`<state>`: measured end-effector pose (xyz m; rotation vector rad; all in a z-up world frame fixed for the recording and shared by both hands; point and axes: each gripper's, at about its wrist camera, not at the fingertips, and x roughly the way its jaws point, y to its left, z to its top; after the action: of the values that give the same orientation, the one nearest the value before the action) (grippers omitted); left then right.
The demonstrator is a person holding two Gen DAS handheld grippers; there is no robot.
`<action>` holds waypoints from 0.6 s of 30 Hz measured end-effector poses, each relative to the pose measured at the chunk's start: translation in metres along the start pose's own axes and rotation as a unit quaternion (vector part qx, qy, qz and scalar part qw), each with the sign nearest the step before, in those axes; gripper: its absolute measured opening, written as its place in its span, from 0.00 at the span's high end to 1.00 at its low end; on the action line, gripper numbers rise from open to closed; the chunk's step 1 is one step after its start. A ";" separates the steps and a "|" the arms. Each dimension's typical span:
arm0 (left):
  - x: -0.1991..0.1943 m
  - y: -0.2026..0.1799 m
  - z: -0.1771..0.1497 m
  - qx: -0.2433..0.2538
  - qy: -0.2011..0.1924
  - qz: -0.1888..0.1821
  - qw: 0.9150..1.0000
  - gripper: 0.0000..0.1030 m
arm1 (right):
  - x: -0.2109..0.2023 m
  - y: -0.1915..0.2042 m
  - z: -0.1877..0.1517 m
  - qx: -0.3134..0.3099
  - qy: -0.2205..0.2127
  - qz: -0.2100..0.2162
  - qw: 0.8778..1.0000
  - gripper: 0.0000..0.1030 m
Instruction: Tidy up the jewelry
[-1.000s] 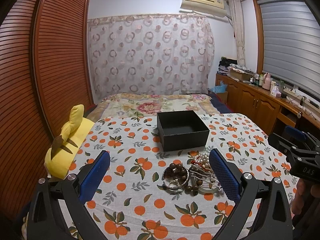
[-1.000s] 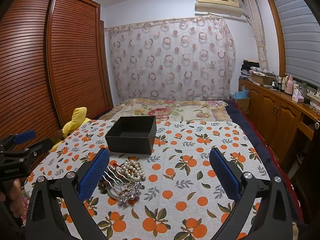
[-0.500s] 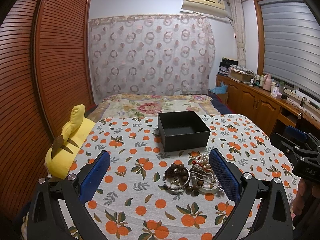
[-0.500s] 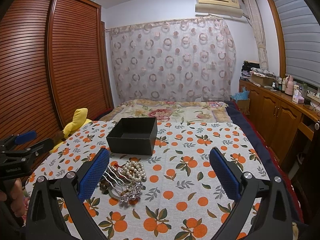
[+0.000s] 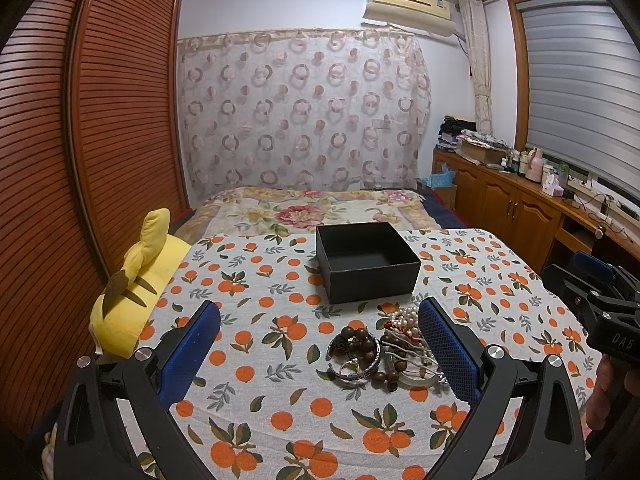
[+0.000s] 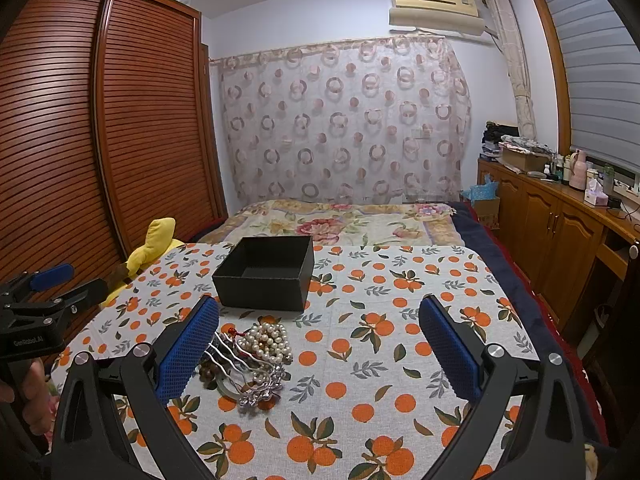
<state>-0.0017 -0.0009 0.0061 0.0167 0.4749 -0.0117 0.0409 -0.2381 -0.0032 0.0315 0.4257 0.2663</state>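
Both tools gape above tangled jewelry: pearls, wooden beads, silver bangle.

Ahead of your hand-held grippers, the bed wears an orange-print cloth; on it lie a jewelry heap, a black box beyond, a yellow plush leftward.

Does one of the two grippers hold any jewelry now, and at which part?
Nothing is held. The left gripper and right gripper are both open, above the cloth; the jewelry pile lies untouched before the black box.
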 end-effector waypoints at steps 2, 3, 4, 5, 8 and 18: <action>0.000 0.000 0.001 0.000 0.000 0.000 1.000 0.07 | 0.000 0.000 0.000 0.000 0.000 0.000 1.000 0.02; 0.000 0.000 0.000 0.000 0.000 0.000 1.000 0.07 | 0.000 0.000 0.000 0.000 0.000 0.000 1.000 0.02; 0.000 0.000 0.000 -0.001 -0.001 0.000 1.000 0.07 | -0.001 0.000 0.000 0.000 0.000 0.000 1.000 0.02; 0.000 0.000 0.000 -0.001 0.000 0.000 1.000 0.07 | -0.001 0.000 0.000 0.000 0.000 0.000 1.000 0.02; 0.000 0.000 0.000 -0.001 0.000 0.000 1.000 0.07 | -0.001 0.000 0.000 0.000 0.000 0.000 1.000 0.02; 0.000 0.000 0.000 -0.001 -0.001 0.000 1.000 0.07 | -0.003 0.002 0.005 0.001 -0.002 0.001 1.000 0.02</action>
<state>-0.0022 -0.0007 0.0061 0.0138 0.4721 -0.0111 0.0396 -0.2373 0.0030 0.0334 0.4229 0.2675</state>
